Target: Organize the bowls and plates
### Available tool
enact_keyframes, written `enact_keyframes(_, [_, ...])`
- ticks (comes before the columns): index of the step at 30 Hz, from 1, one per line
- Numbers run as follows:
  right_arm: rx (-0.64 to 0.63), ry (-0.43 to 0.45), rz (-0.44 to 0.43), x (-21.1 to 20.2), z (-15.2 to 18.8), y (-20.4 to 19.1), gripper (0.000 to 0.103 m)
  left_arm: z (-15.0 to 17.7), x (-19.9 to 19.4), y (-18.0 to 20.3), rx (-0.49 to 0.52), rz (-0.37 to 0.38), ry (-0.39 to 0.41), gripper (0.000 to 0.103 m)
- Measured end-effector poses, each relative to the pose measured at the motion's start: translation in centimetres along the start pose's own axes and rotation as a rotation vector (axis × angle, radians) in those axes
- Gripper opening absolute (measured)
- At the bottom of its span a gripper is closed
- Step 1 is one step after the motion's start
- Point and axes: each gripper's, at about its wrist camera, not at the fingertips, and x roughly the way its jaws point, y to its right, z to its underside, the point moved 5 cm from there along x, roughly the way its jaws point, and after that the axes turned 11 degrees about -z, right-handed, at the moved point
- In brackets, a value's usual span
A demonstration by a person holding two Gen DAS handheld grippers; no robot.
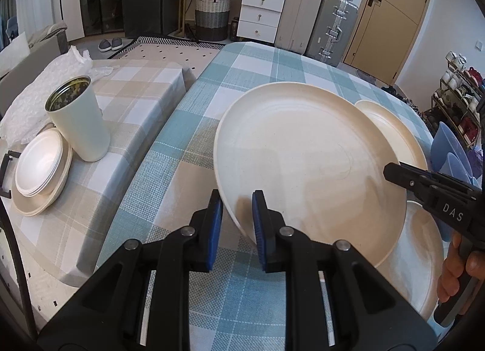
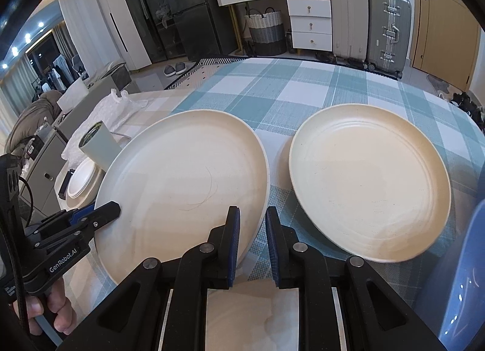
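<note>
A large cream plate (image 1: pixel 303 153) (image 2: pixel 182 175) hangs tilted above the blue-checked table (image 1: pixel 188 144), held from both sides. My left gripper (image 1: pixel 238 199) (image 2: pixel 106 208) is shut on its near left rim, blue pads on either side of the edge. My right gripper (image 2: pixel 251 214) (image 1: pixel 391 169) is shut on the opposite rim. A second cream plate (image 2: pixel 369 181) (image 1: pixel 394 132) lies flat on the cloth to the right. A third cream plate (image 1: pixel 421 260) (image 2: pixel 263 305) lies under the lifted one, partly hidden.
On the lower beige-checked table to the left are a stack of small white dishes (image 1: pixel 39 166), a tall cream tumbler (image 1: pixel 78 120) and bubble wrap (image 1: pixel 30 93). Blue bowls (image 1: pixel 451 156) (image 2: pixel 454 275) stand at the right edge. Suitcases and drawers line the far wall.
</note>
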Motion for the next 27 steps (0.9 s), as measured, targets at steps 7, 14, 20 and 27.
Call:
enact_keyframes(7, [0.012,0.017,0.015,-2.1,0.8,0.3,0.018,0.2,-2.1,1.3,0.037,0.021,0.022,0.017])
enact_keyframes(14, [0.032,0.048,0.027,-4.9,2.0,0.3,0.018,0.5,-4.3,2.8,0.078,0.037,0.047,0.017])
enact_keyframes(20, [0.04,0.076,0.035,-7.5,3.0,-0.1,0.018,1.3,-5.4,3.8,0.103,0.057,0.048,0.017])
enact_keyframes(27, [0.051,0.085,0.04,-9.3,5.0,0.2,0.018,2.4,-7.0,4.9,0.14,0.071,0.059,0.017])
